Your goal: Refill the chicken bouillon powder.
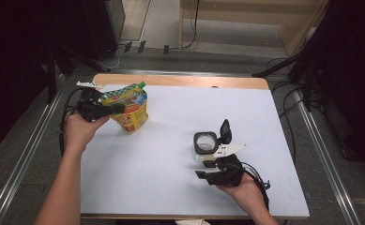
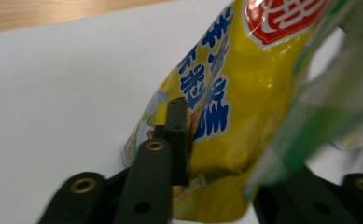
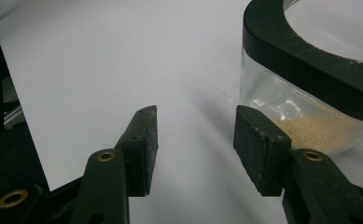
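High view: my left gripper (image 1: 106,109) is at the far-left of the white table (image 1: 171,140), jaws clamped on the yellow refill pouch (image 1: 132,107), which stands tilted w/ its green spout up. Left gripper view confirms it: one black pad presses flat on the pouch (image 2: 244,107) wall, the other sits behind the blurred green edge on the opposite side, so I've got it pinched around the lower-mid body. No earlier pic to compare, so I say only that the grip looks set.

My right gripper (image 1: 210,174) hangs just beside the clear jar (image 1: 205,145), near-right of centre; its black flip lid is up, mouth open. Right gripper view: my jaws stand half apart, nothing between the pads, jar (image 3: 305,93) just off to the side, a little beige powder in its bottom.

Step in hand, as I judge it: pouch grabbed, refill abt to start. Next needs: lift pouch w/o crushing it, carry over to the jar, spout over the mouth; right should steady the jar body first, since it's light and could tip.
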